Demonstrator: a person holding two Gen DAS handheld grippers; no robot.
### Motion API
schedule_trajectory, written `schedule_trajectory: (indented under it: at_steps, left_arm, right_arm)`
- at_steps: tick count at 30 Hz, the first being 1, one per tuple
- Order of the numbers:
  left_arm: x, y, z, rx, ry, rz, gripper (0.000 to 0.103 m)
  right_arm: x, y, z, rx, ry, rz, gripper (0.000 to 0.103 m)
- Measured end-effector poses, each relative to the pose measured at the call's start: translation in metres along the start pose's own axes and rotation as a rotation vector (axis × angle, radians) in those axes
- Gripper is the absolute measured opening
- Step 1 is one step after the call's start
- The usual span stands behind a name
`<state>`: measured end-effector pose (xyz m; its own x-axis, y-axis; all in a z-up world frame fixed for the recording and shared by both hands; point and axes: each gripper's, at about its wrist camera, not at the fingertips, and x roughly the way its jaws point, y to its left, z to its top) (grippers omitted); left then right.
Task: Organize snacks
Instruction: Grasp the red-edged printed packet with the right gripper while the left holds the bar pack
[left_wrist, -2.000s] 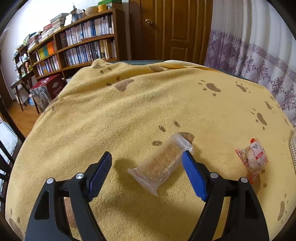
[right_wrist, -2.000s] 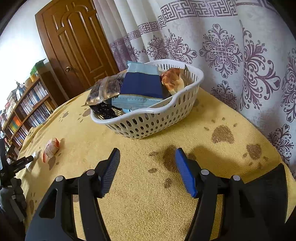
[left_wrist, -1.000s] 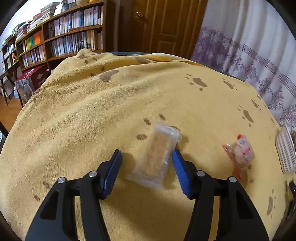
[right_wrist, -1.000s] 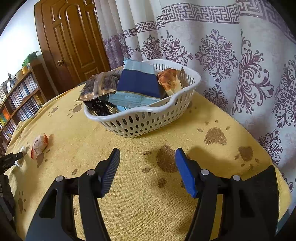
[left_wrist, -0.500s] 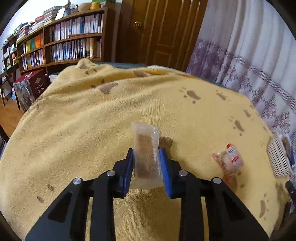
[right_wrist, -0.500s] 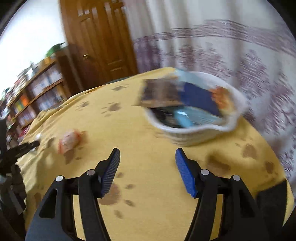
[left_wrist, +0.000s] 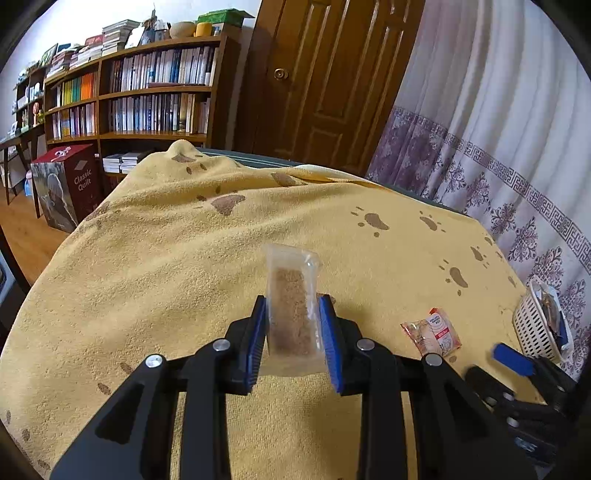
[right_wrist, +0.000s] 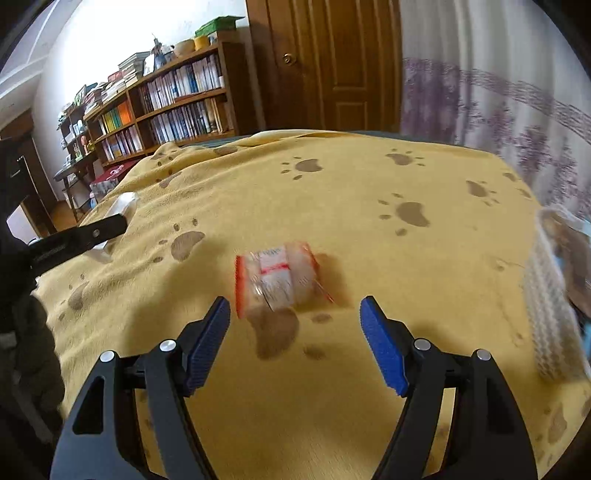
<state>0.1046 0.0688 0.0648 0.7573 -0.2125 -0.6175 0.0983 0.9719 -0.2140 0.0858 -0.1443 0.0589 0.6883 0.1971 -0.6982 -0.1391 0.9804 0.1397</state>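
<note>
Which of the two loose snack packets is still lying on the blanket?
The red-edged packet; the clear packet is clamped in the left gripper.

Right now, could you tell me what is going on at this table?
A person is tidying snacks with two handheld grippers. The left gripper is shut on a clear-wrapped snack bar, held above the yellow blanket. The right gripper is open, facing a red-edged snack packet lying on the blanket. The white basket sits nearby.

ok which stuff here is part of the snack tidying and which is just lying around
Part of the job:
clear-wrapped bar, held in the left gripper
red-edged snack packet, ahead of the open right gripper
white basket

Just there:
bookshelf
quilt box
door
curtain
</note>
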Motion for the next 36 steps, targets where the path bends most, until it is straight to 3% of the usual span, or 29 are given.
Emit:
schedule_trajectory:
  at_steps: [11,16,24,36]
  left_arm:
    - [0.004,0.005,-0.002,-0.030,0.010,0.002,0.029]
    - [0.006,0.006,-0.002,-0.037,0.015,0.008,0.029]
    - [0.005,0.000,-0.005,-0.014,0.011,-0.001,0.029]
    - [0.004,-0.001,-0.006,-0.009,-0.001,0.003,0.029]
  right_arm:
    - [0.061,0.016,0.016,-0.068,0.093,-0.011,0.074]
    - [0.063,0.020,0.016,-0.098,0.102,-0.018,0.073]
    - [0.060,0.025,0.012,-0.133,0.093,-0.058,0.054]
    - [0.022,0.029,-0.015,-0.102,0.063,-0.034,0.051]
